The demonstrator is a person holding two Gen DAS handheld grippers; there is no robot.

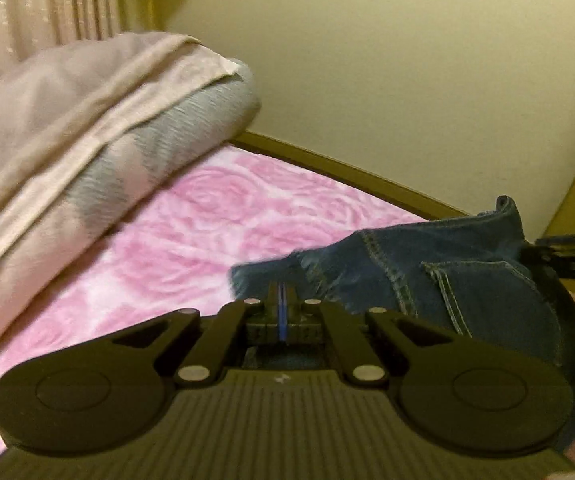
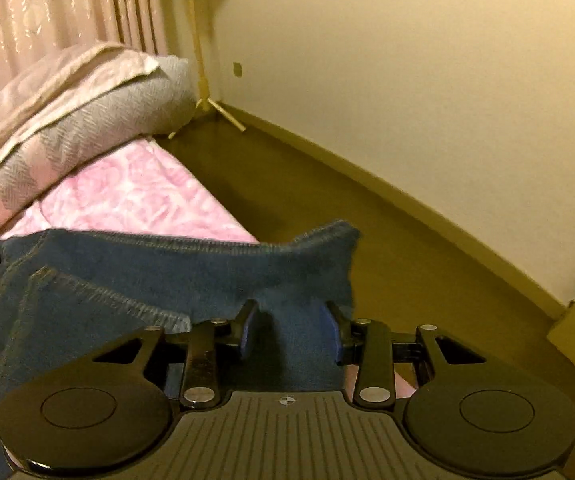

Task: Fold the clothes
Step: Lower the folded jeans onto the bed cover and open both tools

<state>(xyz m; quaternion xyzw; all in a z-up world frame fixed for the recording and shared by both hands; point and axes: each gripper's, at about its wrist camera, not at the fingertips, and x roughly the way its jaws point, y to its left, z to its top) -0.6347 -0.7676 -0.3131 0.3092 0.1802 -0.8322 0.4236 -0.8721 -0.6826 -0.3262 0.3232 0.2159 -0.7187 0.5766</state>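
Note:
A pair of blue jeans point(image 1: 467, 280) hangs stretched between my two grippers above a bed. In the left wrist view my left gripper point(image 1: 282, 300) is shut, its fingertips pinched on a corner of the denim. The black fingers point(image 1: 547, 246) of the right gripper hold the jeans at the right edge of that view. In the right wrist view the jeans point(image 2: 167, 272) spread out to the left, with a stitched back pocket showing. My right gripper point(image 2: 291, 330) is shut on a bunched fold of denim that fills the gap between its blue pads.
The bed has a pink rose-patterned blanket point(image 1: 191, 232). A folded beige and grey quilt point(image 1: 87, 128) is piled at its far left, in front of a pink curtain point(image 1: 27, 8). To the right of the bed's edge lies brown floor point(image 2: 327, 200) running to a cream wall. Wooden stand legs point(image 2: 223, 112) sit in the corner.

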